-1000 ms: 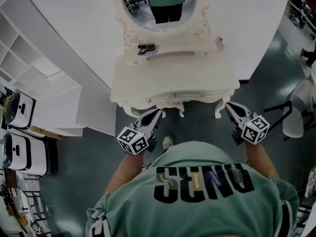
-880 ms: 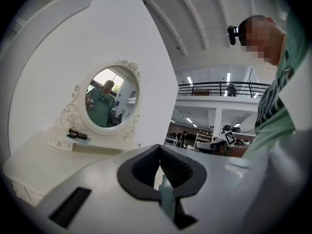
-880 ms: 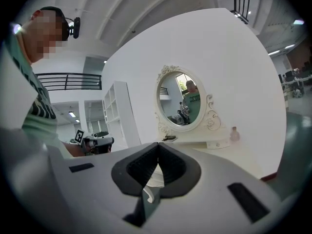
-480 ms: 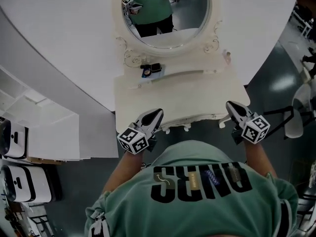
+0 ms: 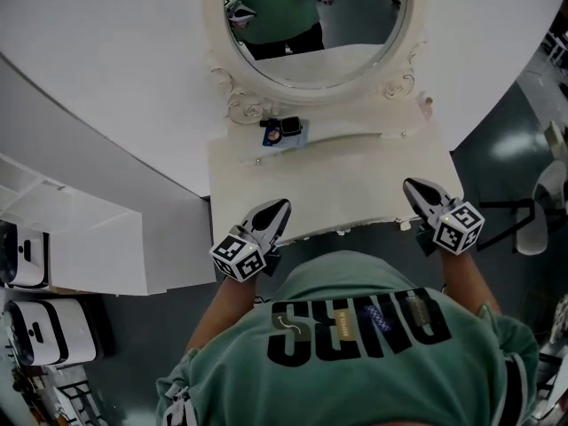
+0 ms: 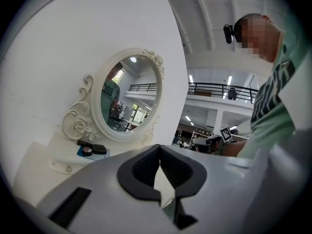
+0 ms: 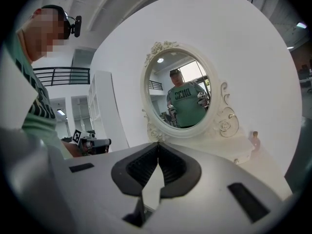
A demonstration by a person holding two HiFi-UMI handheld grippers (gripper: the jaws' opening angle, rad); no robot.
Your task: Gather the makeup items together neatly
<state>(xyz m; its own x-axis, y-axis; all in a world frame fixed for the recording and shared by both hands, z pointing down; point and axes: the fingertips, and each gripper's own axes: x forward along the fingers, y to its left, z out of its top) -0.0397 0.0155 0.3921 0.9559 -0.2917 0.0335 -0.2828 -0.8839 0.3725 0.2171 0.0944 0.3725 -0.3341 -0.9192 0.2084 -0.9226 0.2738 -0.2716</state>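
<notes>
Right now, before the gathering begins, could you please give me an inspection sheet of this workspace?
surface: white vanity table, with a raised shelf under the oval mirror.
job's things: dark compacts clustered at the shelf's left end; a small bottle stands apart at its right end.
clutter: nothing seen.
grippers: left gripper and right gripper are both shut and empty, at the table's near edge.
cables: nothing seen.
surroundings: white shelving at the left; a white chair at the right.
</notes>
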